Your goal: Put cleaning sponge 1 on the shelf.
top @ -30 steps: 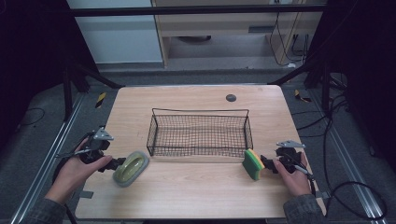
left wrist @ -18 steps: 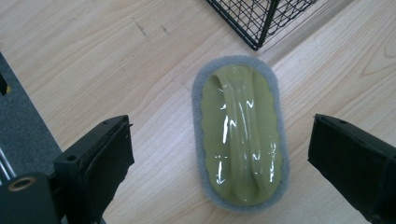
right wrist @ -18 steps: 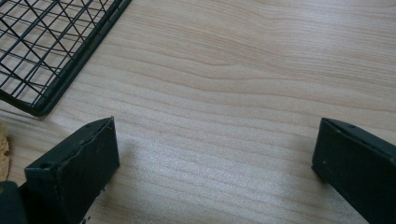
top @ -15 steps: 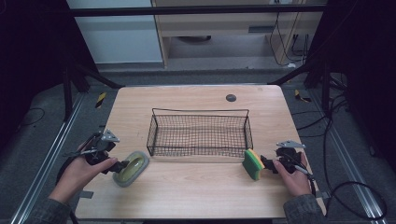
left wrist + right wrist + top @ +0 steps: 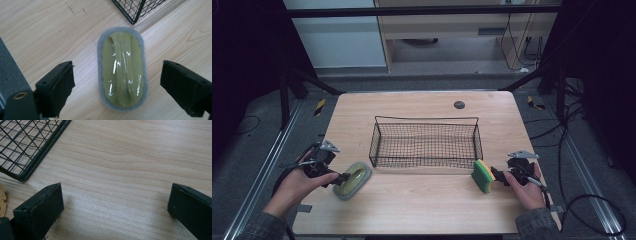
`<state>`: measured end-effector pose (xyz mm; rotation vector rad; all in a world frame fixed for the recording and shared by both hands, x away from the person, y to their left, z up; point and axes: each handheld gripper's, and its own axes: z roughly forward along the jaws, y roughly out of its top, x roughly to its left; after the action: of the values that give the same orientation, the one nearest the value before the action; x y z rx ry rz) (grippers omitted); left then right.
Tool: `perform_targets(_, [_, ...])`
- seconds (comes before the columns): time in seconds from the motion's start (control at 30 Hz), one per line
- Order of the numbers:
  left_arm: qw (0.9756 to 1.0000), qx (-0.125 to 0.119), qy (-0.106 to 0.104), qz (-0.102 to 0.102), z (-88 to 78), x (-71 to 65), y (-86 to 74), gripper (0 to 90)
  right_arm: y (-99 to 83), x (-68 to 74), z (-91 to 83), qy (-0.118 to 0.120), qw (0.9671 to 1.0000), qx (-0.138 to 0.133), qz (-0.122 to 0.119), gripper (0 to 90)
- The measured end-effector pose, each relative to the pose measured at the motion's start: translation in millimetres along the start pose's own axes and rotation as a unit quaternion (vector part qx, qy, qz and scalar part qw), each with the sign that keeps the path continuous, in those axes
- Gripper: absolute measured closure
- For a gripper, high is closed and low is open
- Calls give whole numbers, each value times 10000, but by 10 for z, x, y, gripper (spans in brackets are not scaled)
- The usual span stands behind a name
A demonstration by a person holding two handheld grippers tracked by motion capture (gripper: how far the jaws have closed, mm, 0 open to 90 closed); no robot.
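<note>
Two cleaning items remain outside the empty wire basket [image 5: 426, 142]: the handled scrubber [image 5: 122, 70] lies on the table between the left gripper's [image 5: 343, 178] wide-open jaws, ungripped, and the yellow-green sponge [image 5: 483, 176] sits beside the right gripper's [image 5: 113, 207] open, empty jaws

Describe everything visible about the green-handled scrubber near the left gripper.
The scrubber is an oval grey pad topped by a glossy olive-green plastic shell with a raised grip ridge along its length. It lies flat, handle up, on the wooden table, just off the wire basket's near-left corner. The left gripper straddles it, open, not touching.
</note>
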<state>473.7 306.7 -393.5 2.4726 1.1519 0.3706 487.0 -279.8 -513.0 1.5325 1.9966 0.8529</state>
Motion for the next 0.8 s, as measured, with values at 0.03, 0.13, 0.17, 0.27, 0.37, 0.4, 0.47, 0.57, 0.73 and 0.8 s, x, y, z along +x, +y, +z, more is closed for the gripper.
perform_targets(0.03, [10000,31,0,-34,15,1,2,143,3,4,3,-5,10000,-1,18,5])
perform_targets(0.13, [9999,47,-92,-84,56,-18,13,200,5,7,5,-12,10000,1,15,5])
perform_targets(0.17, [9999,53,-117,-74,74,-33,19,218,5,8,5,-20,10000,-7,13,6])
perform_targets(0.27, [9998,152,-133,-24,125,-71,44,264,2,14,3,-20,10000,-13,12,7])
perform_targets(0.37, [9995,300,-40,25,208,-77,59,314,1,15,3,-20,10000,-13,13,7])
perform_targets(0.4, [9994,331,-88,-13,235,-68,59,326,2,15,3,-21,10000,-14,15,7])
perform_targets(0.47, [9992,371,-121,-79,280,-56,59,350,2,15,4,-22,10000,-13,17,6])
perform_targets(0.57, [9992,318,-216,-134,305,-100,78,371,2,15,4,-20,10000,-13,17,6])
perform_targets(0.73, [9987,464,-110,-184,369,-67,81,397,-1,18,1,-19,10000,-9,3,7])
perform_targets(0.8, [9984,468,-194,-243,383,-35,66,423,-3,23,-4,-1,10000,-9,4,6])
